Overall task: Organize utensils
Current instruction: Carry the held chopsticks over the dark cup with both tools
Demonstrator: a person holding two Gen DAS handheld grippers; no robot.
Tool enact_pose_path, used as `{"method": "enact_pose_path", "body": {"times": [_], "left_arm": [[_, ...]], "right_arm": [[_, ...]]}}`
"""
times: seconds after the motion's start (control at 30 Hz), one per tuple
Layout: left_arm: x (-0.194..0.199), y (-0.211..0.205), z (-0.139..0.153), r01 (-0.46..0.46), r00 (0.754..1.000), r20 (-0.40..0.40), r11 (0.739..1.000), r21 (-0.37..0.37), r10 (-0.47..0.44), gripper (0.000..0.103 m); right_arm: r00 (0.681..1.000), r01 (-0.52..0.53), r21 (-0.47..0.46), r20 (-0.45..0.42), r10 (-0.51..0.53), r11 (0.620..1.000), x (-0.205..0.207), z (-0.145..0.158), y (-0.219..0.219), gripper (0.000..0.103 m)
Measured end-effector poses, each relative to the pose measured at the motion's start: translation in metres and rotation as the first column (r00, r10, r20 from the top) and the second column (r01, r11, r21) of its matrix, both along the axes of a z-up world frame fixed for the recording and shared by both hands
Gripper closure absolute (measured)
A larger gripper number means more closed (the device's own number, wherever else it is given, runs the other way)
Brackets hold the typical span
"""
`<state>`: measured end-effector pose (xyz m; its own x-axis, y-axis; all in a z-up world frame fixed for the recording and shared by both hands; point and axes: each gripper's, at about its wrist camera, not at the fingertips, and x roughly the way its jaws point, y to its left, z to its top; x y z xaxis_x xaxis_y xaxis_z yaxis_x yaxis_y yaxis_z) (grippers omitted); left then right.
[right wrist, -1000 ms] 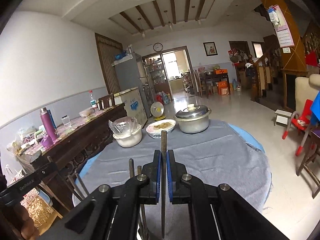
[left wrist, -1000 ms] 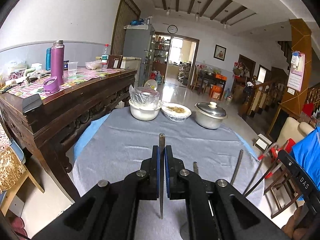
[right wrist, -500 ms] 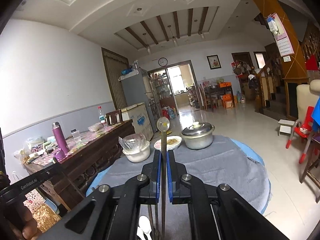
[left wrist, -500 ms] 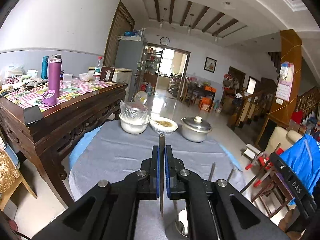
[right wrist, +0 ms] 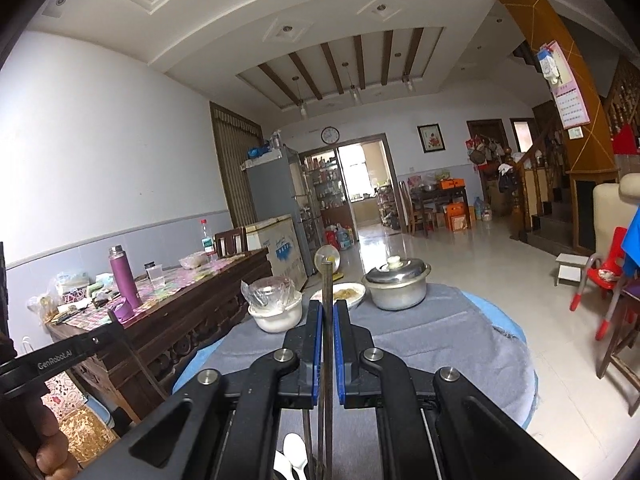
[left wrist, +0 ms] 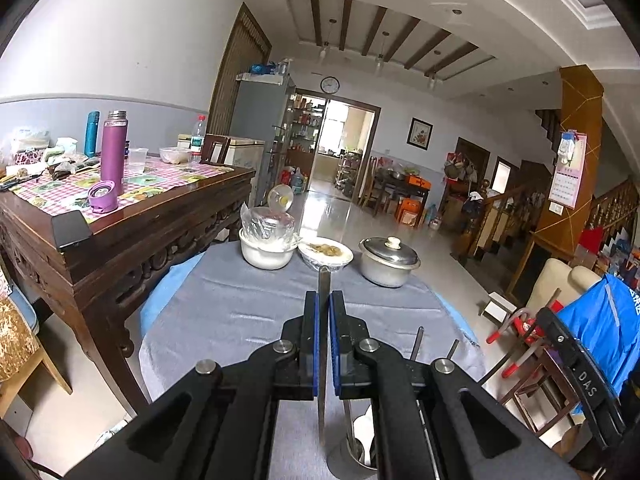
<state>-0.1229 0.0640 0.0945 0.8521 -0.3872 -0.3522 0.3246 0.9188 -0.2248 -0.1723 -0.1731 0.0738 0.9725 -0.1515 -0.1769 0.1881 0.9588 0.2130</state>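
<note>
- Now my left gripper (left wrist: pixel 324 308) has its jaws clamped on a metal utensil (left wrist: pixel 323 280), above the holder (left wrist: pixel 352 454).
- My right gripper (right wrist: pixel 328 316) pinches another metal handle (right wrist: pixel 327 280) nearby.

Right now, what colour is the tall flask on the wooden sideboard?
Purple flask, seen best in the left wrist view.

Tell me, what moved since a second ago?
Both grippers rose, each lifting its thin metal utensil: the left gripper holds one, the right gripper another. The table's grey cloth dropped lower in view. Jaws stayed clamped; white bowl and pot stayed put.
</note>
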Motion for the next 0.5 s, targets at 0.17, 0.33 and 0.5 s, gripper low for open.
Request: {"method": "enact_pose_path", "body": {"times": [0.17, 0.33, 0.5], "left_arm": [[-0.005, 0.003, 0.004, -0.007, 1.0, 0.017, 1.0, -0.009, 0.007, 0.098], [-0.014, 0.003, 0.01, -0.006, 0.999, 0.045, 1.0, -0.012, 0.007, 0.098], [-0.022, 0.006, 0.018, 0.002, 0.998, 0.067, 1.0, -0.025, 0.0, 0.098]], "right_arm": [[0.999, 0.004, -0.008, 0.052, -0.004, 1.0, -0.013, 0.007, 0.003, 0.097], [0.996, -0.004, -0.013, 0.091, 0.005, 1.0, -0.027, 0.014, 0.008, 0.097], [0.996, -0.022, -0.011, 0.09, 0.023, 1.0, -0.027, 0.011, 0.012, 0.097]]}}
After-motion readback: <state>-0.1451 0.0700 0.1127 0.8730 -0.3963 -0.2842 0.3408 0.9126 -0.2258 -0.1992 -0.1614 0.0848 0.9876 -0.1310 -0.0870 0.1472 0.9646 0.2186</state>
